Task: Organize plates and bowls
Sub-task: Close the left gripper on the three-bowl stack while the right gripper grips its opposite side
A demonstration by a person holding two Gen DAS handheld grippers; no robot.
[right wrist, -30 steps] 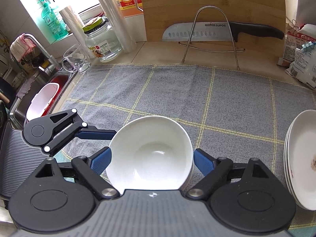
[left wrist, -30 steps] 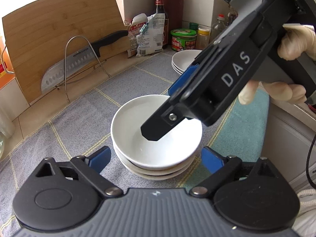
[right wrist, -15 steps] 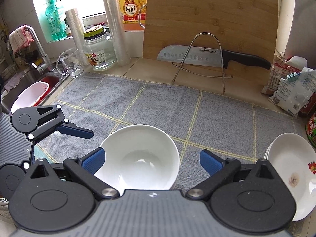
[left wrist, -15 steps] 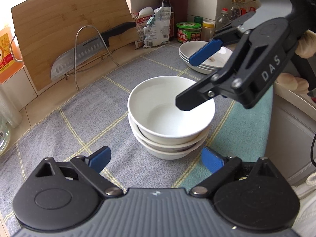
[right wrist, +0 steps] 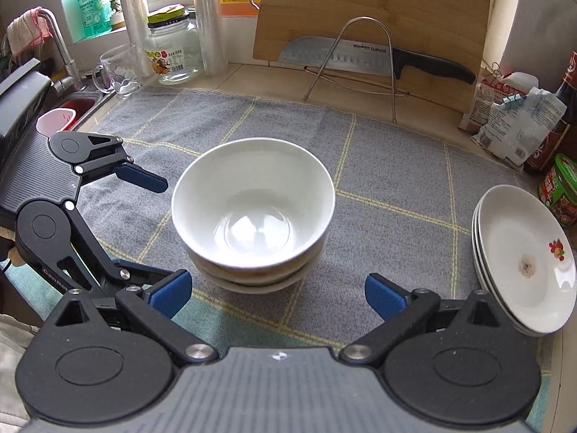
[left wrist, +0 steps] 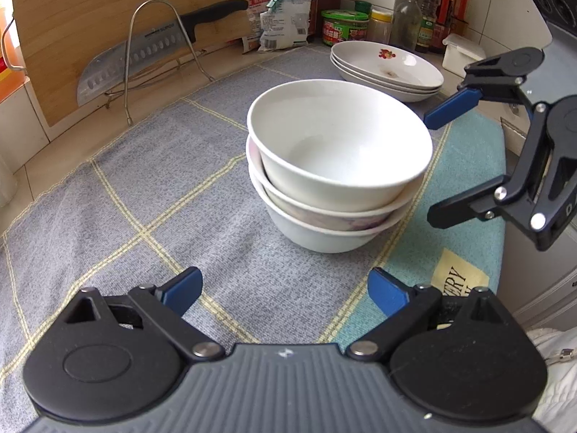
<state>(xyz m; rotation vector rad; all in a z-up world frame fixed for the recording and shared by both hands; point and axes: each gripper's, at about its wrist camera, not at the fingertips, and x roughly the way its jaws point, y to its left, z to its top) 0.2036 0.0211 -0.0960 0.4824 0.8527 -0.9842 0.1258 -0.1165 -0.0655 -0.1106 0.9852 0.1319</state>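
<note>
Bowls [right wrist: 252,213] sit nested just ahead of the right gripper [right wrist: 276,294] — jaws spread wide, nothing held. Left gripper [left wrist: 285,288] is spread too. Plates [right wrist: 523,259] look stacked to its right, probably done — backing off slowly avoids clipping rims.

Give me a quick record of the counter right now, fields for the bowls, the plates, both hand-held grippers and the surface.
bowls: three white bowls nested in one stack, mid-cloth
plates: three plates stacked, apart from the bowls, top one smudged
left hand-held gripper: open, empty, short of the bowls
right hand-held gripper: open, empty, short of the bowls
surface: grey checked cloth on the counter
behind: knife on a wire rack, against a cutting board
</note>
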